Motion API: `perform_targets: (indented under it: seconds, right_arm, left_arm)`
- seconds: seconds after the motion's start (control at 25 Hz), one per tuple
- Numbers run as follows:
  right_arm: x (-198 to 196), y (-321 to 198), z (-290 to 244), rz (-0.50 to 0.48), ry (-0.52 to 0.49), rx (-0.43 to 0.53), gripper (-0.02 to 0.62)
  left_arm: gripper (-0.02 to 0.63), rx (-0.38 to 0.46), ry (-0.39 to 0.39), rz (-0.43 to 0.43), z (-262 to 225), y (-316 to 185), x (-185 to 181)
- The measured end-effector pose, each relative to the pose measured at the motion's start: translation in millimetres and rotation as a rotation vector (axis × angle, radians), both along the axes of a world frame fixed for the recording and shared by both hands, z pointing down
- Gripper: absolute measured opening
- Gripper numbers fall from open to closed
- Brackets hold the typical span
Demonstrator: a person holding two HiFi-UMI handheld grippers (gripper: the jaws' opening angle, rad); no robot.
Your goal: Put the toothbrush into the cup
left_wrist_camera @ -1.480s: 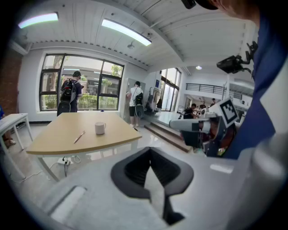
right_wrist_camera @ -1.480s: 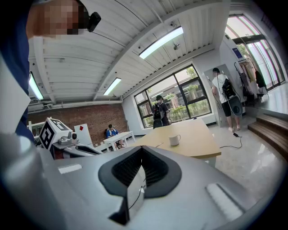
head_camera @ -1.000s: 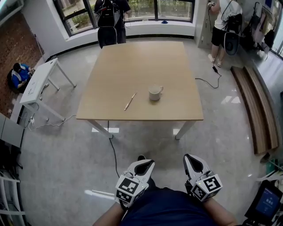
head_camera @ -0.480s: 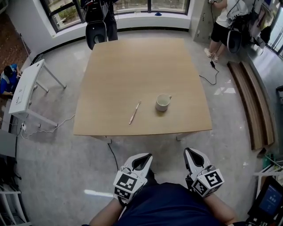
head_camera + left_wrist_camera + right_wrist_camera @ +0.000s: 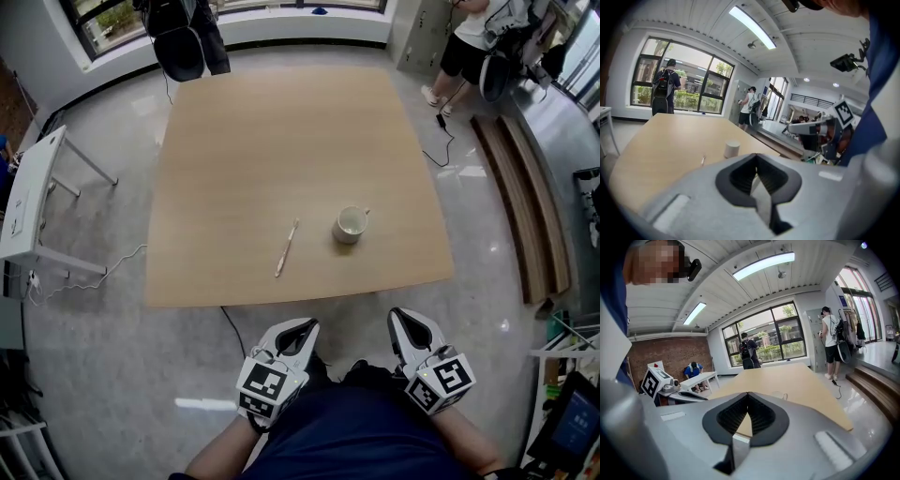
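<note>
A slim wooden toothbrush (image 5: pixel 287 248) lies flat on the light wooden table (image 5: pixel 281 122), near its front edge. A white cup (image 5: pixel 351 224) stands upright just right of it, a short gap between them. My left gripper (image 5: pixel 298 330) and right gripper (image 5: pixel 410 323) hang side by side over the floor, short of the table's front edge, both shut and empty. In the left gripper view the cup (image 5: pixel 731 149) and toothbrush (image 5: pixel 703 161) lie ahead beyond the closed jaws. In the right gripper view only the cup's (image 5: pixel 780 395) top peeks over the gripper body.
A small white table (image 5: pixel 28 197) stands at the left with a cable (image 5: pixel 84 277) trailing on the floor. A wooden bench (image 5: pixel 530 187) runs along the right. One person (image 5: pixel 178 37) stands at the table's far edge, another person (image 5: pixel 469 37) at the back right.
The table has come closer and larger in the head view, with the toothbrush and cup lower in the picture. Both grippers kept their places in front of the body and stayed shut.
</note>
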State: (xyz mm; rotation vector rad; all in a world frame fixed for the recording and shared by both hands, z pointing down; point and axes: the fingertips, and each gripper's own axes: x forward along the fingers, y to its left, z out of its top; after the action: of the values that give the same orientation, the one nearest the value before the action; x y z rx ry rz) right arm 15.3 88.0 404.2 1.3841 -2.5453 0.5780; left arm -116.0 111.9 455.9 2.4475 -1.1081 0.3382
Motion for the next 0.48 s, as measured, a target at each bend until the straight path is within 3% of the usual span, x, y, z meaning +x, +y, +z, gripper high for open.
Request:
perform_targets:
  seconds: [0.12, 0.48]
  right_arm:
    - [-0.6, -7.0, 3.9, 0.007, 0.008, -0.011, 0.011]
    - [-7.0, -53.7, 11.3, -0.038, -0.049, -0.011, 0.011]
  left_arm:
    - [0.008, -0.021, -0.013, -0.019, 10.6, -11.5, -5.4]
    - [0.048, 0.020, -0.119, -0.216, 15.6, -69.9, -45.7]
